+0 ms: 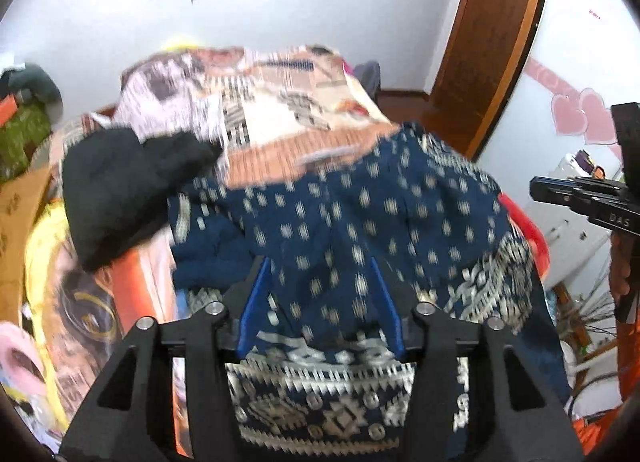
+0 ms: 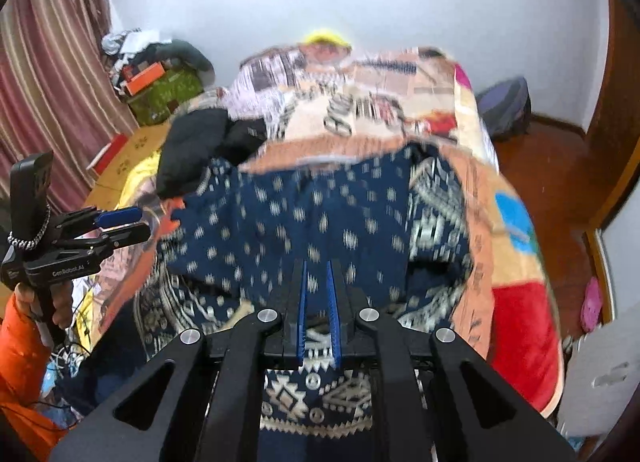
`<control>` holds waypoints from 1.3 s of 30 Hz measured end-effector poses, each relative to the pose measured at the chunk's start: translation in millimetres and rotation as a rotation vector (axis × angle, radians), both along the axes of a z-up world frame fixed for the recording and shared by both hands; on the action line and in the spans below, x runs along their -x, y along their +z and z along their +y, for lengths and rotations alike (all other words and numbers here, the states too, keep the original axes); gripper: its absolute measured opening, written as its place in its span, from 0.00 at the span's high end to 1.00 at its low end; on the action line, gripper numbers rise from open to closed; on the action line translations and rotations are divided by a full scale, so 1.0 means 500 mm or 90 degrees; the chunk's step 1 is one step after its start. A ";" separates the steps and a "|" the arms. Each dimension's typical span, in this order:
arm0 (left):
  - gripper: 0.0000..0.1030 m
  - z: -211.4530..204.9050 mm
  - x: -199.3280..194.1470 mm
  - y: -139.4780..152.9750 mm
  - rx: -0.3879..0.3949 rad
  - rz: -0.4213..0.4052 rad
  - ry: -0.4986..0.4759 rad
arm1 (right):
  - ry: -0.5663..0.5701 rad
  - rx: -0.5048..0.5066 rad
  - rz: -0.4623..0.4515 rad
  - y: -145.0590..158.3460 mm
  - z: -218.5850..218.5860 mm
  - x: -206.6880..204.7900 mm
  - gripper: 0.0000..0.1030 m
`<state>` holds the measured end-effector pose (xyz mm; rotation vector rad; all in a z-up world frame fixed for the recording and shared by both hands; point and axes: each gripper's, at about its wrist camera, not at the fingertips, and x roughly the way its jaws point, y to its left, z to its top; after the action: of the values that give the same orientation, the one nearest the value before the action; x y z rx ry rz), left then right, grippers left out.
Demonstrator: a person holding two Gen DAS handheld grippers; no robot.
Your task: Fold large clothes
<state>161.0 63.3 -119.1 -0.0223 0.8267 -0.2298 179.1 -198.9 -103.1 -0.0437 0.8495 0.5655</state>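
Patterned hem of the navy printed garment [image 1: 328, 394] lies closest, directly under both tools. Over it the left gripper [image 1: 320, 262] stands released, blue fingers wide apart with cloth draped between them, while the right gripper [image 2: 317, 262] has its jaws nearly together; whether they pinch fabric I cannot tell. Ahead of the fingers the garment spreads rumpled across the bed's patchwork blanket [image 2: 516, 246]. Further ahead and leftward sits a black garment [image 1: 120, 189] in a heap. Folding looks barely begun: no clean fold shows, and smoothing plus every fold seems left.
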 end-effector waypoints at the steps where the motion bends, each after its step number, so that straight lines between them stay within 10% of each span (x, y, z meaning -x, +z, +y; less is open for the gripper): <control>1: 0.48 -0.001 -0.012 0.007 -0.010 -0.009 0.004 | 0.000 0.001 -0.015 0.011 0.003 -0.003 0.92; 7: 0.47 -0.003 -0.097 -0.001 -0.007 -0.013 0.017 | -0.014 -0.007 -0.039 0.023 0.024 -0.056 0.86; 21: 0.45 -0.006 -0.156 -0.193 0.001 0.142 0.011 | -0.033 0.003 0.129 -0.137 0.014 -0.108 0.73; 30: 0.43 0.040 -0.147 -0.104 0.008 0.071 0.063 | -0.068 -0.026 0.092 -0.061 -0.039 -0.117 0.69; 39: 0.09 0.185 -0.149 -0.072 0.031 0.031 0.212 | -0.165 -0.047 0.062 -0.033 -0.126 -0.148 0.56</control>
<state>235.3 155.8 -154.9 -0.2103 0.8516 0.0647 253.1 -261.8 -119.8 0.1607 0.9124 0.3560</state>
